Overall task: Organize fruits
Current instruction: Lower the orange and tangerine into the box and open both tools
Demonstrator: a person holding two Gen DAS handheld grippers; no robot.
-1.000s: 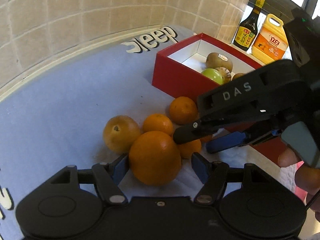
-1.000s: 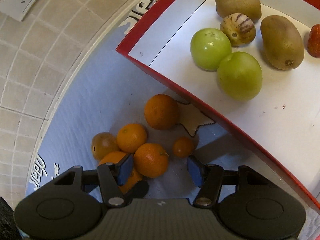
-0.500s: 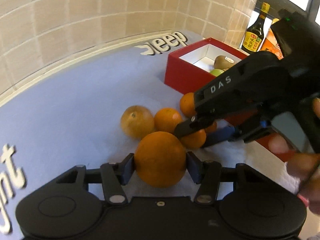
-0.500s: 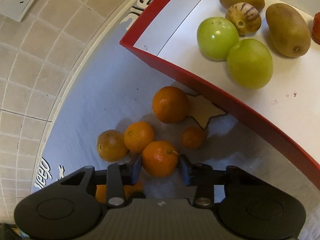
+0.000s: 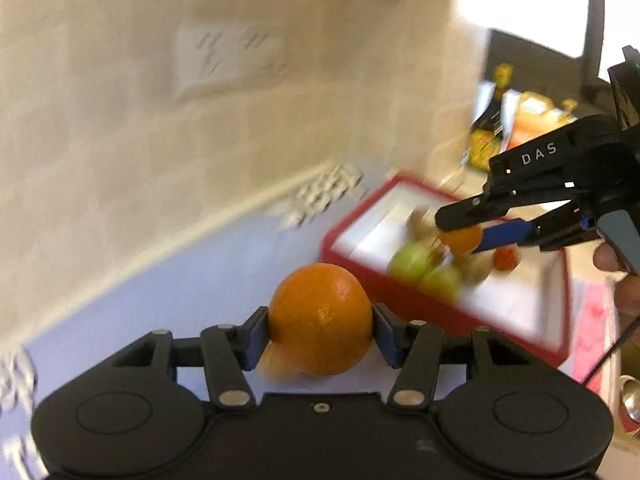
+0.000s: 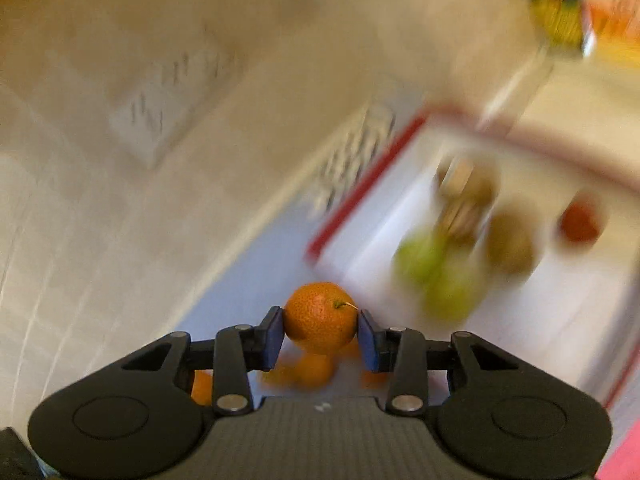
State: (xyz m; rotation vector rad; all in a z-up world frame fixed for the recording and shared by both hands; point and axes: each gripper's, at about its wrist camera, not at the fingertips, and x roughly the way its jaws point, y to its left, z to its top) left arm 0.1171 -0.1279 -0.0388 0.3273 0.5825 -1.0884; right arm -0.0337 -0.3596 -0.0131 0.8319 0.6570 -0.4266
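Left wrist view: big orange [image 5: 320, 318] is pinched tight in the left gripper [image 5: 320, 330], up off the blue mat [image 5: 168, 280]; the right gripper [image 6: 320, 334] is clamped on a small mandarin [image 6: 320, 317], held over the red box [image 5: 404, 300]; green fruits [image 5: 424, 268] sit blurry inside it; more oranges [image 6: 308, 372] lie below on the mat.

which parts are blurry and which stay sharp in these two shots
Left wrist view: wall and red box are motion-smeared, while the large orange in the left gripper is crisp. Right wrist view: box fruit smears into blobs, yet the small orange in the right gripper stays sharp.
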